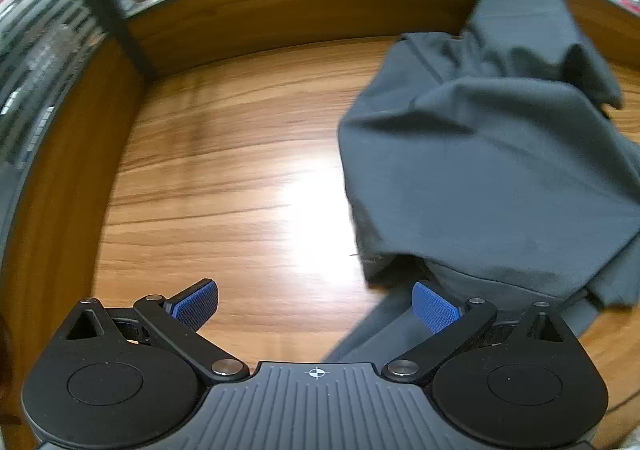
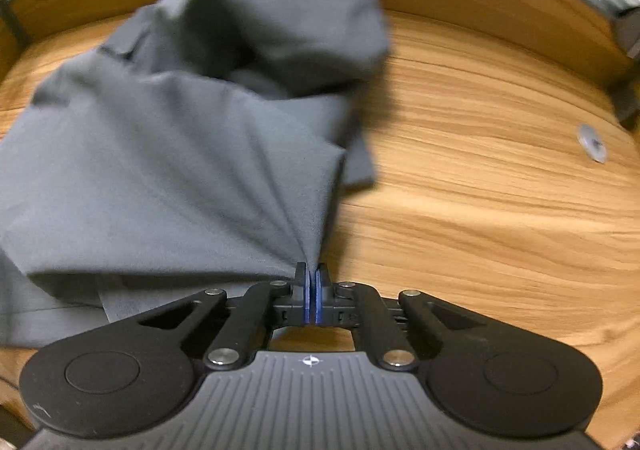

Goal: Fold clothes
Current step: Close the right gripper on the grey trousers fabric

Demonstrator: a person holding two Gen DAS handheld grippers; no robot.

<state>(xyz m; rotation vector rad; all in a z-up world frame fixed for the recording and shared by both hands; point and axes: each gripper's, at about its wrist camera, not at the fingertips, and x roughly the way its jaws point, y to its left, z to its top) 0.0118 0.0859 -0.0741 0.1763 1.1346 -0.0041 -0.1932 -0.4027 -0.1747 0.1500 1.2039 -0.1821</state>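
— Grey cloth, was it, on that desk?

— Dark grey garment [image 2: 168, 138], yes, heaped in loose folds on the wood-grain table [image 2: 500, 210]. The right gripper [image 2: 311, 282] was clamped on a pinch of it, blue pads pressed together, with creases fanning out from the pinch across the fabric.

— And the other claw?

— The left gripper [image 1: 316, 306] stood with its jaws wide apart over the table, holding nothing. One blue fingertip [image 1: 434, 306] sat just over the garment's [image 1: 492, 154] near hem; the other was over bare wood to the garment's left.

— Where did the garment lie on the table?

— Part of it rose in a peak towards the raised wooden lip [image 1: 320, 6] behind it. Well to the garment's right, a small round metal fitting [image 2: 592, 142] was set in the tabletop. Both pictures were motion-blurred.
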